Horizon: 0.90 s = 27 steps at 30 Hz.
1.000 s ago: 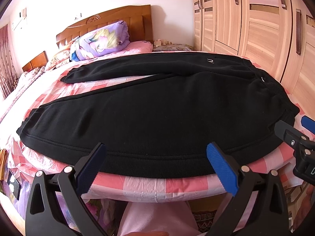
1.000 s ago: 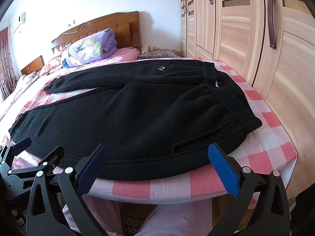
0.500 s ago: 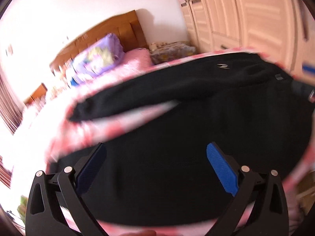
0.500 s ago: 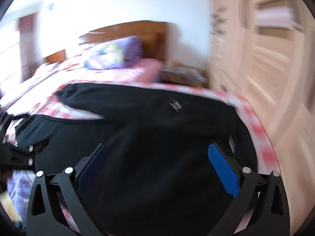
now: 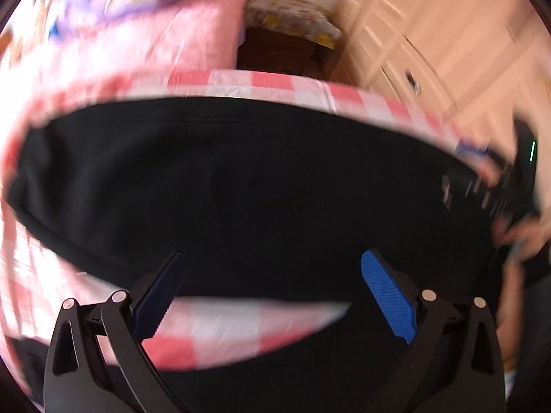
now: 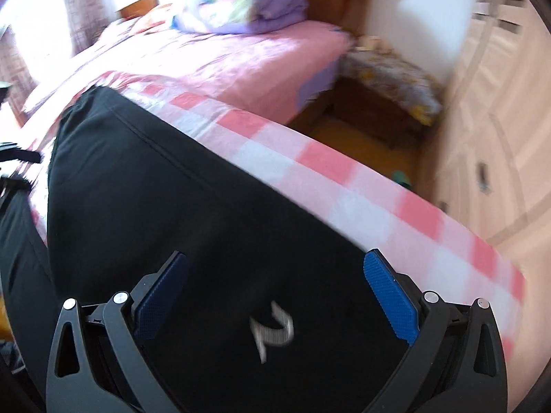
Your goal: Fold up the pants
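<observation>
Black pants (image 5: 241, 189) lie spread flat on a bed with a pink and white checked cover (image 5: 224, 323). In the left wrist view my left gripper (image 5: 272, 275) is open and empty, low over the far pant leg. The other gripper's black body (image 5: 499, 186) shows blurred at the right edge. In the right wrist view my right gripper (image 6: 275, 275) is open and empty, hovering over the pants (image 6: 172, 223) just beyond a small white logo (image 6: 272, 330). Both views are motion blurred.
A purple folded quilt (image 6: 241, 3) lies on a pink sheet (image 6: 224, 55) by the wooden headboard. A nightstand with a floral cloth (image 6: 392, 69) stands beside the bed. Light wooden wardrobe doors (image 6: 499, 103) run along the right. The checked cover's far edge (image 6: 344, 179) is close ahead.
Both grippers have moved forward from the near bed edge across the pants to the far leg, tilting downward. Both stayed open.
</observation>
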Available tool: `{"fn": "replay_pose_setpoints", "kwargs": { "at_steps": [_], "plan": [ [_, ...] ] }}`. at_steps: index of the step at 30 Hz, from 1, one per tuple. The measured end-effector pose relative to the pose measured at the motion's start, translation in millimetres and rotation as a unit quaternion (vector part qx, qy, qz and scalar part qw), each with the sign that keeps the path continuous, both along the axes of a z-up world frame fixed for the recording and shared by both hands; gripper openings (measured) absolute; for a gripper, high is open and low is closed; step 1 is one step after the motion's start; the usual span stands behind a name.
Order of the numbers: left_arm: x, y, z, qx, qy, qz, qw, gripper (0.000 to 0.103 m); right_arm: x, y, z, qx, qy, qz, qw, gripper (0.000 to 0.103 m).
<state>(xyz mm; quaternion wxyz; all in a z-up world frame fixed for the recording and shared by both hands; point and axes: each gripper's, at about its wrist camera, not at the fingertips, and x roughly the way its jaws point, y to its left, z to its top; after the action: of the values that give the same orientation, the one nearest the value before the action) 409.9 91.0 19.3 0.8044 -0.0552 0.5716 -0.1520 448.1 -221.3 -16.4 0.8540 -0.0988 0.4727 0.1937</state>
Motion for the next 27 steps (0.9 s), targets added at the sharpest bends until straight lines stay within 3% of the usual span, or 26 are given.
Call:
{"fn": "replay_pose_setpoints", "kwargs": {
  "at_steps": [2, 4, 6, 10, 11, 12, 16, 19, 22, 26, 27],
  "plan": [
    [26.5, 0.9, -4.2, -0.024, 0.011, 0.019, 0.9995, 0.101, 17.3, 7.6, -5.0, 0.004, 0.005, 0.034, 0.999, 0.098],
    [47.2, -3.9, -7.6, -0.022, 0.013, 0.033, 0.9991, 0.101, 31.9, 13.7, -10.4, 0.007, 0.018, 0.058, 0.998, 0.094],
    [63.7, -10.1, -13.9, -0.043, 0.033, 0.042, 0.9977, 0.101, 43.9, 18.5, -19.0, 0.004, 0.038, 0.082, 0.996, 0.083],
    [82.4, -32.4, -25.5, -0.062, 0.063, 0.037, 0.9954, 0.101, 50.3, 18.6, -30.6, 0.006, 0.049, 0.118, 0.992, 0.074],
    [86.1, -39.5, -28.3, -0.064, 0.07, 0.034, 0.995, 0.101, 47.3, 17.1, -28.4, 0.019, 0.048, 0.13, 0.99, 0.061],
    [88.7, -45.0, -30.9, -0.069, 0.076, 0.033, 0.9941, 0.101, 44.8, 17.4, -27.3, 0.029, 0.049, 0.137, 0.989, 0.039],
    [98.3, -54.8, -38.1, -0.104, 0.096, 0.054, 0.9884, 0.101, 14.6, 23.7, -17.3, -0.011, -0.01, 0.151, 0.988, 0.014],
    [102.5, -58.3, -39.5, -0.13, 0.102, 0.094, 0.9817, 0.101, -23.1, 31.8, 4.1, -0.045, -0.091, 0.144, 0.984, 0.011],
    [106.0, -62.5, -40.1, -0.152, 0.111, 0.126, 0.9741, 0.101, -57.9, 40.8, 18.8, -0.06, -0.133, 0.147, 0.978, 0.011],
    [108.7, -68.8, -45.2, -0.142, 0.119, 0.163, 0.9692, 0.101, -94.1, 56.6, 25.6, -0.09, -0.167, 0.147, 0.971, 0.01],
    [107.0, -69.3, -47.7, -0.129, 0.121, 0.171, 0.9694, 0.093, -105.6, 58.6, 28.9, -0.091, -0.176, 0.143, 0.97, 0.01]
  ]
}}
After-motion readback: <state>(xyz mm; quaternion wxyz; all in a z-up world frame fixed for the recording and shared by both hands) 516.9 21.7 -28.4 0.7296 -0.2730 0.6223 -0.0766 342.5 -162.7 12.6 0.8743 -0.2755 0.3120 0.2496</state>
